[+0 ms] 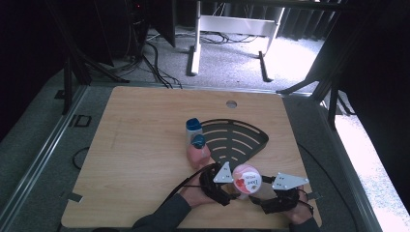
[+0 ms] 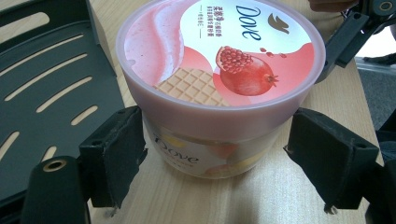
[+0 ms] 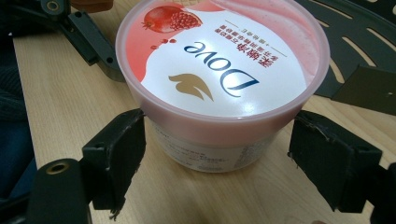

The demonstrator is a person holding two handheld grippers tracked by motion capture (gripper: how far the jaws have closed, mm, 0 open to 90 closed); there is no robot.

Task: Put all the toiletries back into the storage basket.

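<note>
A round pink Dove tub point(image 1: 246, 180) with a pomegranate picture on its lid stands upright on the wooden table near the front edge. My left gripper point(image 1: 231, 186) comes at it from the left and my right gripper point(image 1: 263, 194) from the right. In the left gripper view the tub point(image 2: 219, 70) sits between the wide-apart jaws of the left gripper point(image 2: 219, 156); the left pad point(image 2: 119, 158) is against its wall and the right pad stands a sliver off. In the right gripper view the right gripper point(image 3: 217, 156) straddles the tub point(image 3: 219, 65) the same way.
A black slotted fan-shaped rack point(image 1: 241, 140) lies flat just behind the tub. At its left edge stand a blue-capped pale bottle point(image 1: 193, 127) and a pink bottle point(image 1: 198, 152) with a blue cap. The table point(image 1: 140, 145) is bare wood on the left; its front edge is close to my hands.
</note>
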